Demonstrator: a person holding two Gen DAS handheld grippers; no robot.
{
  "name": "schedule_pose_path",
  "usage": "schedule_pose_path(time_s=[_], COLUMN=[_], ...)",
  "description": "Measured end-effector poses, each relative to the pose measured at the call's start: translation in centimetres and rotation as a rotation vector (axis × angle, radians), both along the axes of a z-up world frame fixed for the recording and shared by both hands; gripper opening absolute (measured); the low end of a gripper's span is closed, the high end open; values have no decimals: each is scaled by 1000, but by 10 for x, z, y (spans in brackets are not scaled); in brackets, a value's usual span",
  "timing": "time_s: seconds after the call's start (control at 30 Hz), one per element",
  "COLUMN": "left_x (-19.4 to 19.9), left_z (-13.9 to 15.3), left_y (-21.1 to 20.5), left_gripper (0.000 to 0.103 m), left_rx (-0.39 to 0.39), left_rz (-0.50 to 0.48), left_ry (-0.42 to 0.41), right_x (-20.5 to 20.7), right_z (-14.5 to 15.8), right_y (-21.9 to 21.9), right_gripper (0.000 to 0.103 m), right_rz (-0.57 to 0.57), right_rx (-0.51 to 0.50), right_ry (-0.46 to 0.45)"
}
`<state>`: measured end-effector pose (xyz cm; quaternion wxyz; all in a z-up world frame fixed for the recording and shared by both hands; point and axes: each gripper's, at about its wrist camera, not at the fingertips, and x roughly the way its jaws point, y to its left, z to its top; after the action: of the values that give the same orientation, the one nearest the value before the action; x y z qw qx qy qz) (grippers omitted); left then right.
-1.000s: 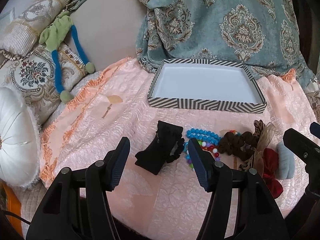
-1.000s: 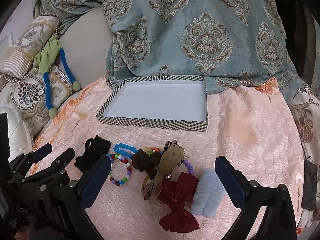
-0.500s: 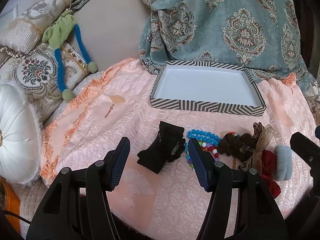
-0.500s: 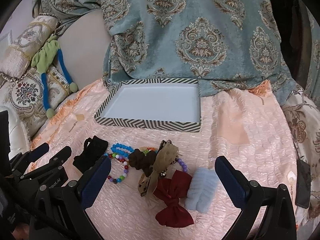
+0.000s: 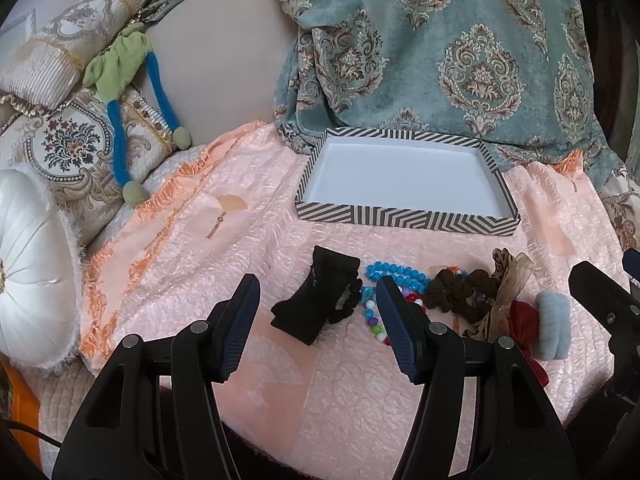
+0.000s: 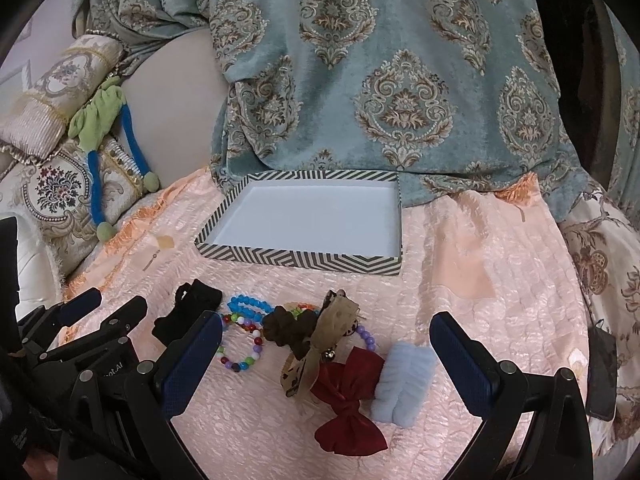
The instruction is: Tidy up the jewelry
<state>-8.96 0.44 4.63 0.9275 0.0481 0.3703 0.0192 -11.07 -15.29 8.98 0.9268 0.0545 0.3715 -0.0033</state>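
Both the left gripper (image 5: 318, 330) and right gripper (image 6: 326, 364) hover with jaws spread wide and empty, so collecting seems unstarted; next, the left should close on the black velvet scrunchie (image 5: 316, 300) for the chevron-striped white tray (image 5: 404, 216).

Black tongs (image 5: 318, 326), blue ribbed pads (image 6: 194, 358), silver screws

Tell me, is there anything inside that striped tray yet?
No, the striped tray shows only its bare white floor; the bracelets and hair pieces all lie on the pink cloth before it.

A teal damask throw (image 6: 400, 92) drapes behind, embroidered cushions (image 5: 60, 148) sit left with a green-and-blue plush toy (image 5: 120, 76) and a white round pillow (image 5: 32, 268).
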Motion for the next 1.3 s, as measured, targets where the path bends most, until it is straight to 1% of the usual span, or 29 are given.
schedule_pose_path(time_s=[0.3,0.6,0.83,1.3], left_x=[0,3,2,6], left_z=[2,3,7,7], left_y=[-1,3,4,4], left_gripper=[61,61,61,61], left_rx=[3,-24,-26,-46], left_rz=[0,8,9,9], left_ry=[-9,-1,-11,5], right_x=[2,3,2,5], right_z=[-2,-2,-2,1], right_y=[0,-2,-1,-1], right_gripper=[103,103,103,103], right_rz=[1,3,5,3], right_rx=[4,4,1,-2], right_ry=[8,12,7,6])
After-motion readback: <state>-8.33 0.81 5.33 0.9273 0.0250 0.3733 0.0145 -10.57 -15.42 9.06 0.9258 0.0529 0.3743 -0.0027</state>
